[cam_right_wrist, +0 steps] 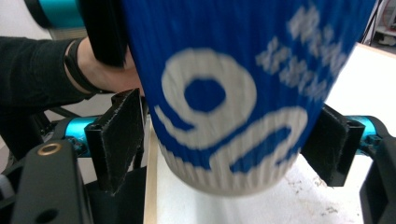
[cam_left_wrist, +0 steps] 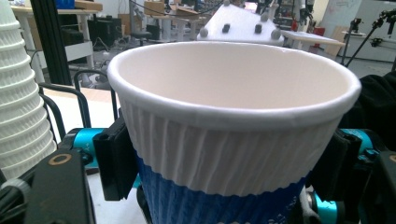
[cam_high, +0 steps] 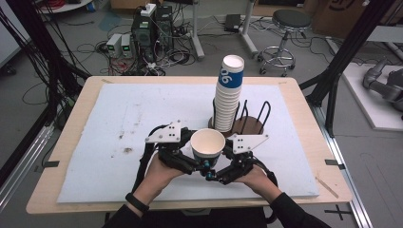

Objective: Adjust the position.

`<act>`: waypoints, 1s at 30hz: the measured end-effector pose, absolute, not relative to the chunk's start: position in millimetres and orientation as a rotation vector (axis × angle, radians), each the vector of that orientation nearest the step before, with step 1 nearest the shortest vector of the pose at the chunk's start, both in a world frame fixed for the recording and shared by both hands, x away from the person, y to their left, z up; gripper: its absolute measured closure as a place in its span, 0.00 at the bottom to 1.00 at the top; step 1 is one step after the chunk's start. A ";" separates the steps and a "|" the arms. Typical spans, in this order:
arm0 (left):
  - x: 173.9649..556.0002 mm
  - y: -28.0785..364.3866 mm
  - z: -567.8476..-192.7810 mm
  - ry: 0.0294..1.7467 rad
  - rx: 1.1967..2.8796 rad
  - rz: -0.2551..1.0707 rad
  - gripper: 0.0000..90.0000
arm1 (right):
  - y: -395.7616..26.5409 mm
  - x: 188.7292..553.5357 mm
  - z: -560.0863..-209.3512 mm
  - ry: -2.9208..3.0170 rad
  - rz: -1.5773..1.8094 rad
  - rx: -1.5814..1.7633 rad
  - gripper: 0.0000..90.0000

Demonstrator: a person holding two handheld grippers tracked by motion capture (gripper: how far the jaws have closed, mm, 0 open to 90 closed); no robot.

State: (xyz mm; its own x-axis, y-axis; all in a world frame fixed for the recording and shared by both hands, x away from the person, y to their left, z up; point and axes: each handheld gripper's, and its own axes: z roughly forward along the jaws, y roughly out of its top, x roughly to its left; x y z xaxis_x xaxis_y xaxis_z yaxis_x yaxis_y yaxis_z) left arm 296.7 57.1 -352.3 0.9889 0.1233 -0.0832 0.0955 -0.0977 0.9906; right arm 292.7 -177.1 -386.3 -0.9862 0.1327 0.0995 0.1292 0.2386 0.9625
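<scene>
High view, left to right: left gripper (cam_high: pixel 198 164), its jaws clamped on the ribbed white-and-blue paper cup (cam_high: pixel 207 147) held upright between both tools. Right gripper (cam_high: pixel 215 175), jaws apart around the cup's base, one pad clear. Behind them, tall stack of matching cups (cam_high: pixel 228 95) in a black wire rack (cam_high: pixel 254 118).

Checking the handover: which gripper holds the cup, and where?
The left gripper clamps the paper cup on its ribbed sides below the rim; the right gripper's jaws flank its base.

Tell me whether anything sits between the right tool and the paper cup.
Nothing visible does. The paper cup hangs directly between the jaws of the right tool, with a narrow bare gap at one side.
</scene>
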 end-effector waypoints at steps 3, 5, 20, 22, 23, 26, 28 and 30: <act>296.6 56.5 -353.1 0.164 1.677 0.023 0.26 | -178.2 292.5 -384.1 2.442 1.940 0.284 0.23; 296.5 56.1 -353.7 0.166 1.676 0.020 0.26 | -179.9 293.6 -383.3 2.427 1.955 0.294 0.23; 296.6 55.8 -353.4 0.182 1.659 0.002 0.19 | -180.4 294.2 -384.3 2.427 1.949 0.285 0.31; 296.7 56.3 -352.7 0.185 1.655 0.001 0.19 | -179.9 294.0 -385.0 2.430 1.943 0.276 0.31; 296.6 56.9 -352.3 0.185 1.654 0.008 0.19 | -179.6 294.0 -385.1 2.432 1.941 0.272 0.31; 296.8 58.2 -351.4 0.190 1.644 0.002 0.19 | -179.1 293.9 -385.7 2.437 1.938 0.274 0.31; 296.6 58.4 -351.2 0.192 1.639 0.000 0.19 | -179.1 294.1 -386.0 2.435 1.940 0.274 0.31; 296.5 58.3 -351.0 0.193 1.631 -0.006 0.19 | -178.9 293.8 -386.1 2.440 1.941 0.274 0.31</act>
State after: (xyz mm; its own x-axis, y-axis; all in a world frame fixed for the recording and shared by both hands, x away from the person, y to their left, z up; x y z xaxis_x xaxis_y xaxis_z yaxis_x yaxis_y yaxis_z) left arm 296.5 58.3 -351.0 0.9852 0.1216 -0.1207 0.1283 -0.0569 0.9901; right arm 293.8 -178.9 -386.1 -0.9846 0.1436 0.0996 0.1294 0.2155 0.9679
